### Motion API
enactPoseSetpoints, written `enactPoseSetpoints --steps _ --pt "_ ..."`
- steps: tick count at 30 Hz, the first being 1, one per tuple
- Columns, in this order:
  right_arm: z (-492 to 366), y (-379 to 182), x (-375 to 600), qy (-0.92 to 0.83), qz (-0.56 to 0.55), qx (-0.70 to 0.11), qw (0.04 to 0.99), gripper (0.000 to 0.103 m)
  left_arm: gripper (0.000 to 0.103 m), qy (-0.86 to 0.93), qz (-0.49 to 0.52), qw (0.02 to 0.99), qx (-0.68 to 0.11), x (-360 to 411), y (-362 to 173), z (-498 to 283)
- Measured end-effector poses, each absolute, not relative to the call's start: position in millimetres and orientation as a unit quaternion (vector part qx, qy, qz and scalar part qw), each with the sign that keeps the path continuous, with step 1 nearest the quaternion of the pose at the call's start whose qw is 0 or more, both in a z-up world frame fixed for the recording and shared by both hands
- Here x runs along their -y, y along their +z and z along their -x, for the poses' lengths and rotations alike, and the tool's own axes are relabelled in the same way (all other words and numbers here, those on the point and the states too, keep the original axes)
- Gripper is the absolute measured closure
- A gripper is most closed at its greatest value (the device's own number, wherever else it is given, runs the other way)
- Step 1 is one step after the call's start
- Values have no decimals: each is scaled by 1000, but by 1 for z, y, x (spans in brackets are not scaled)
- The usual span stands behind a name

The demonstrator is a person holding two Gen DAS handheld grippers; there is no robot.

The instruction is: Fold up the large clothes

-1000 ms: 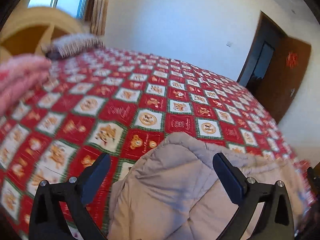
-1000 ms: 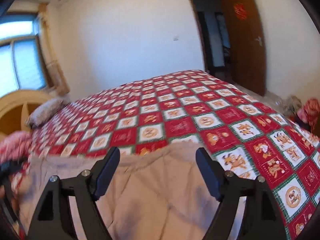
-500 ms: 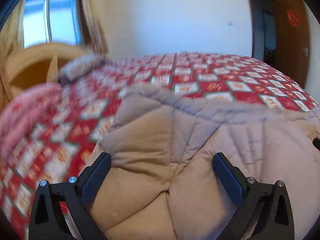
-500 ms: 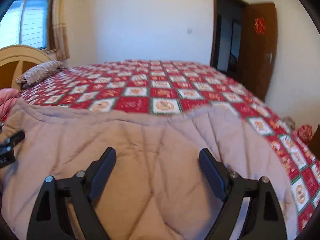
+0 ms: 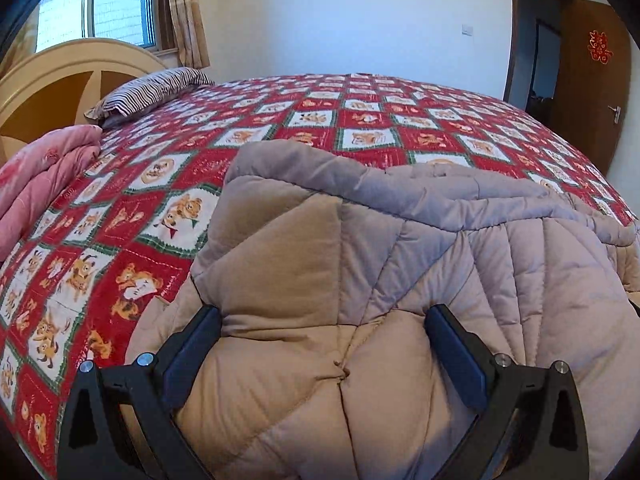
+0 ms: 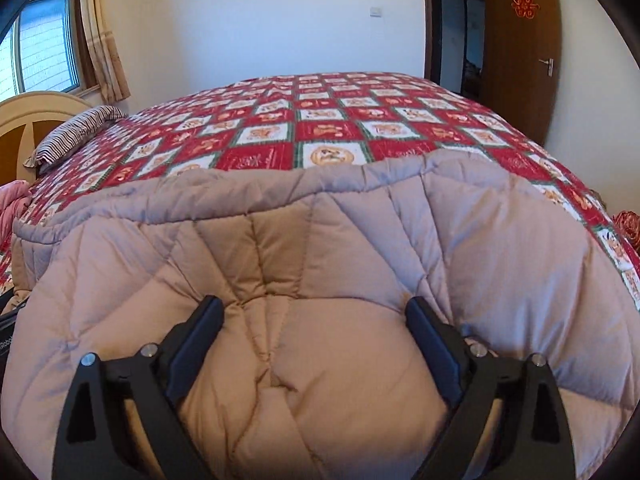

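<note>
The beige quilted padded garment (image 5: pixel 400 280) lies on the near part of the bed, spread across the red patchwork bedspread (image 5: pixel 320 120), with its far hem forming a raised grey-toned ridge and the bulk of its puffed panels bunched towards the cameras. The left gripper (image 5: pixel 322 320) stands wide above the garment's left portion; padding bulges up between its two black fingers, and whether the pads actually press on the fabric cannot be confirmed from this angle. The right gripper (image 6: pixel 314 312) sits over the garment's right portion (image 6: pixel 320 248) with its jaws spread wide; they have just been opening, and a swell of quilted fabric sits between them without visible pinching. On the far left of the bed, a striped pillow (image 5: pixel 148 92) rests against the cream headboard (image 5: pixel 60 76). A folded pink blanket (image 5: pixel 44 172) lies nearer, at the left edge. Behind the headboard is a window (image 5: pixel 116 8) with beige curtains (image 5: pixel 186 12). A brown door (image 6: pixel 520 48) with a red paper ornament (image 6: pixel 524 2) stands open at the far right.
</note>
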State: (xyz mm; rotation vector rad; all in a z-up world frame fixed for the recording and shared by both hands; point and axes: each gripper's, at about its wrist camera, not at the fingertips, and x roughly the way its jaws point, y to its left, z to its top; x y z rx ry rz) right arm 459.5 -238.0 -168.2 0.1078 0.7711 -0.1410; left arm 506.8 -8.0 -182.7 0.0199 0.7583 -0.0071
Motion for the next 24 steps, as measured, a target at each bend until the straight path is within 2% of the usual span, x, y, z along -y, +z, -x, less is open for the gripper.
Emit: enactPoseSetpoints --steps 24 --pt "-472 -178 234 -87 -27 -413 906 6 1 -2 -13 925 -381 9 -187 -511"
